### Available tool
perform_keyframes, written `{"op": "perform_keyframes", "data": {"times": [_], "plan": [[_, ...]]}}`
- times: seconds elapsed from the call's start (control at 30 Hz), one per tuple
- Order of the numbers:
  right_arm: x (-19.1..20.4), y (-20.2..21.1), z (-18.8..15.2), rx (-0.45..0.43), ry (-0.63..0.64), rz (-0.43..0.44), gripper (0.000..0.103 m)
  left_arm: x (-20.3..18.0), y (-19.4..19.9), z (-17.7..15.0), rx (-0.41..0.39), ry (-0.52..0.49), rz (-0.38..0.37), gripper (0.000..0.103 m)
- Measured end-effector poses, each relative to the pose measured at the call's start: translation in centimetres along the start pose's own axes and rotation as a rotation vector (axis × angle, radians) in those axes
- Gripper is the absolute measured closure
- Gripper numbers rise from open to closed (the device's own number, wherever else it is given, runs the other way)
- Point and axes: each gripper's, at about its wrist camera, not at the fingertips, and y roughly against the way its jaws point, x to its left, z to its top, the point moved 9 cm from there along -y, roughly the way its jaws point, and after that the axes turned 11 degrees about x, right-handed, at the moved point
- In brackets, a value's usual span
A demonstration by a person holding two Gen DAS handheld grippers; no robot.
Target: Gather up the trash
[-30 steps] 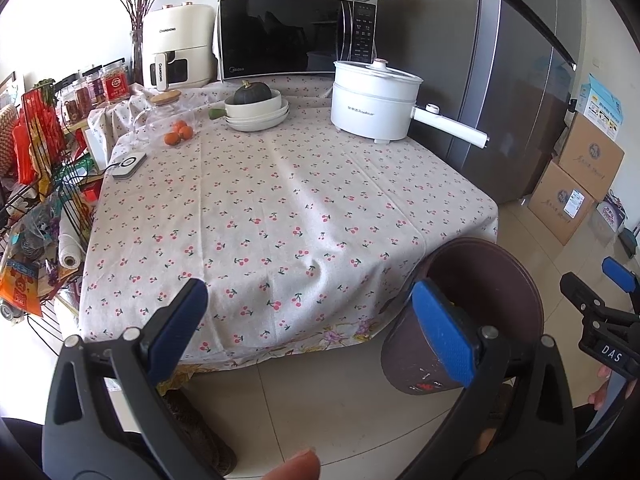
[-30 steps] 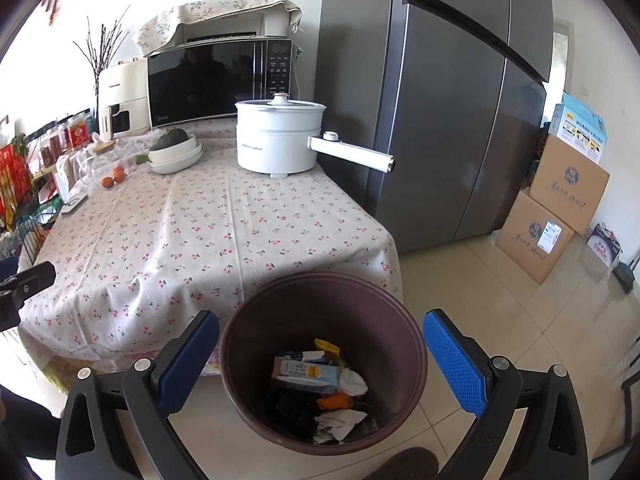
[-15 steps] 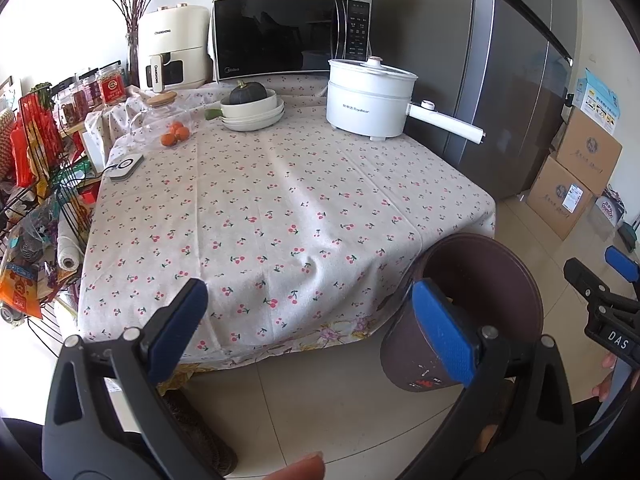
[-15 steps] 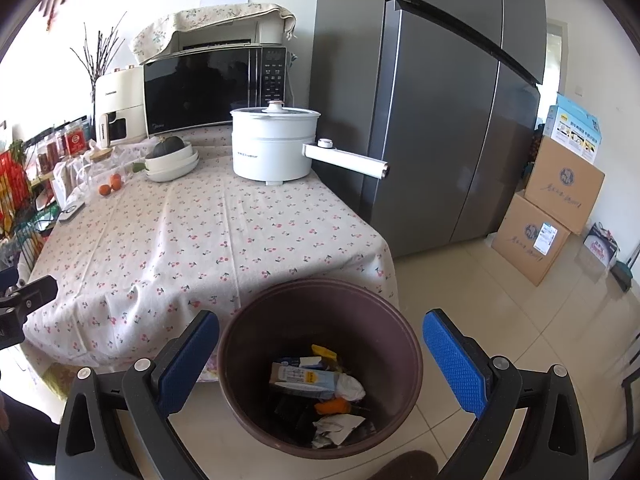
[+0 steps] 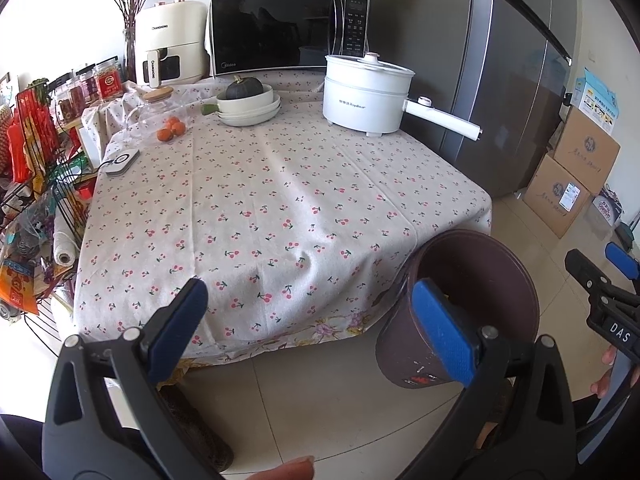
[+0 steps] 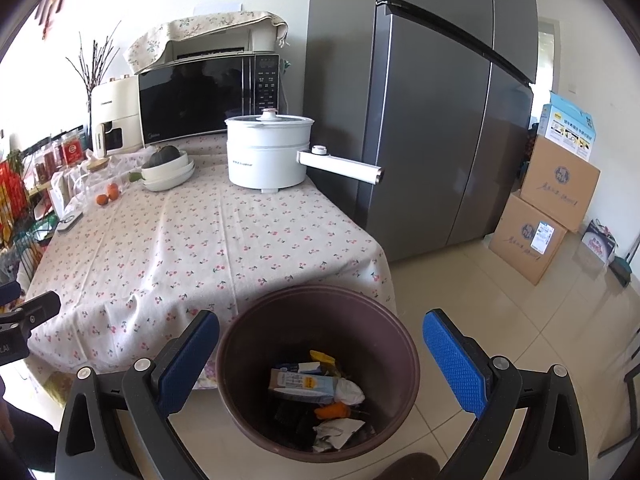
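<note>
The right gripper (image 6: 320, 356) has its blue-padded fingers (image 6: 454, 364) spread wide and holds nothing. It hangs above a brown bin (image 6: 320, 372) that stands on the tiled floor (image 6: 500, 320) at the near right corner of the table (image 6: 192, 248). Inside the bin lie a small carton (image 6: 302, 385), crumpled white paper (image 6: 338, 432), an orange scrap (image 6: 332, 411) and some dark pieces too dim to tell apart.

The left gripper (image 5: 310, 330) also has its fingers (image 5: 178, 326) spread wide, empty, over the near edge of the table. In its view the bin (image 5: 476, 300) sits just behind the right finger, and the other gripper's black tip shows at the far right edge.

The table is covered by a pale cloth (image 5: 280, 200) printed with cherries; the middle of it is bare. At the far end stand a white electric pot (image 5: 366, 94) with a long handle pointing right, stacked white bowls (image 5: 250, 108) with a dark squash (image 5: 244, 89) on top, a black microwave (image 5: 280, 32) and a cream air fryer (image 5: 170, 42). On the far left side lie small oranges (image 5: 171, 129) and a white flat device (image 5: 122, 160).

A grey fridge (image 6: 432, 120) stands right of the table, with cardboard boxes (image 6: 544, 208) stacked further right. A wire rack (image 5: 36, 184) of packets stands left of the table.
</note>
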Motion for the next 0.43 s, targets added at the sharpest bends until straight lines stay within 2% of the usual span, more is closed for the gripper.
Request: {"op": "perform_keyframes", "data": {"times": [0.43], "plan": [[-0.01,0.19,0.03,-0.019,-0.006,-0.002,0.000,0.69,0.30,0.10,0.005,0.017,-0.005,0.001]]}}
